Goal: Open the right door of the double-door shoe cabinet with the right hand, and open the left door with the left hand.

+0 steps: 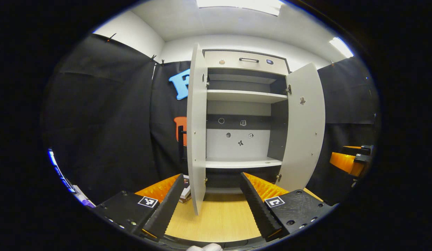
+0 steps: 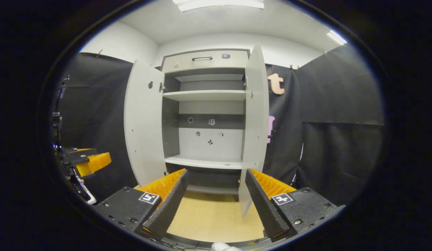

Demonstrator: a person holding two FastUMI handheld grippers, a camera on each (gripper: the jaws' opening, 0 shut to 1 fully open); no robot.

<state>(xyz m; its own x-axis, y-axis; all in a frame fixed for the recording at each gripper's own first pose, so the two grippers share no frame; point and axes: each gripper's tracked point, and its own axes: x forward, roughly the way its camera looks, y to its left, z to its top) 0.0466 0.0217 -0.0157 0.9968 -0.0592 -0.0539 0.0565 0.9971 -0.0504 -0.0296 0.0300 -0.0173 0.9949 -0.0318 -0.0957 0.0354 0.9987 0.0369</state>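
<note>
Jaws of both grippers released — left door (image 1: pixel 196 129), right door (image 2: pixel 256 125) upright, swung open.

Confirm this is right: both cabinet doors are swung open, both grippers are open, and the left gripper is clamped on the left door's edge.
One thing is wrong: the left gripper clamps nothing. In the left gripper view the left door stands between its open fingers, untouched. Both doors, including the right door, are open, and the right gripper is open.

cabinet (image 1: pixel 242 104) ahead, left door (image 1: pixel 196 129), right door (image 1: pixel 305 125) flanking
</note>
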